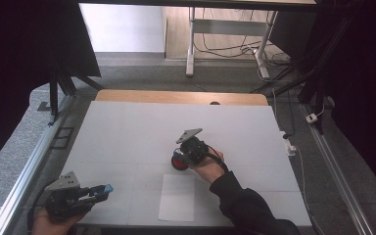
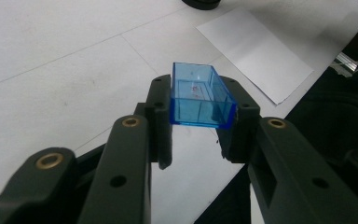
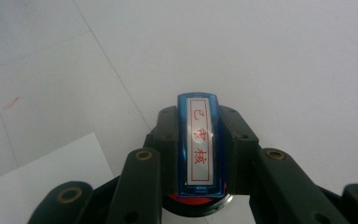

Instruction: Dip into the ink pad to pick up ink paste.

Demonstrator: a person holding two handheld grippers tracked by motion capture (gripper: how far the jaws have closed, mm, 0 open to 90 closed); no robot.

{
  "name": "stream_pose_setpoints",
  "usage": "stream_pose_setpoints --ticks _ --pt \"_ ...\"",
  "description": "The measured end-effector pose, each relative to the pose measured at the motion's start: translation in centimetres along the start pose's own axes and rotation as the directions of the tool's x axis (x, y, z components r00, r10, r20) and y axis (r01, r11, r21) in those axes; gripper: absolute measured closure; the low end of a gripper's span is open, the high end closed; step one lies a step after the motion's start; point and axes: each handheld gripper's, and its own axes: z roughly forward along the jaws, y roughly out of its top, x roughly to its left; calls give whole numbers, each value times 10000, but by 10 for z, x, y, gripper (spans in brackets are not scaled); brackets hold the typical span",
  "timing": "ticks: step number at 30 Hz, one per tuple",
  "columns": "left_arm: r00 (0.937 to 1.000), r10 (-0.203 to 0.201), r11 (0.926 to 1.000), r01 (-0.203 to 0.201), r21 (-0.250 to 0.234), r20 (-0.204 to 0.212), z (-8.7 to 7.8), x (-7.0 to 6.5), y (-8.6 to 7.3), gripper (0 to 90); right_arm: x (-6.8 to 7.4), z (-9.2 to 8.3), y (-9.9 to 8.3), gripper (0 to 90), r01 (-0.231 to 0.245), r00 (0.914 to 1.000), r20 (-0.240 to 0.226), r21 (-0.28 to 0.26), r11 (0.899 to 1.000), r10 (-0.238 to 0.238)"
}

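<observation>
The right gripper, clamped on a blue stamp over a red ink pad (mid-frame), should press straight down, while the left gripper holds the stamp's blue cap lower left.

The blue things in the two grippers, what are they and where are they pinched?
Left gripper pinches a clear blue cap by its long sides. Right gripper pinches a blue stamp by its sides.

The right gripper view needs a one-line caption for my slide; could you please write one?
Right tongs shut on a blue stamp with a red-lettered label, over a red ink pad beside a paper sheet.
</observation>
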Motion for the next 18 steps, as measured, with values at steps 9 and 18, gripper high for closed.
stream_pose_setpoints --ticks 9,18 --pt "10000 -43 10000 43 -1 44 0 1 0 677 -9 -15 3 713 -801 9961 -442 -737 9941 770" --pt "10000 -71 10000 71 0 56 0 1 0 676 -11 -13 1 712 -1062 9927 -655 -725 9917 1015"
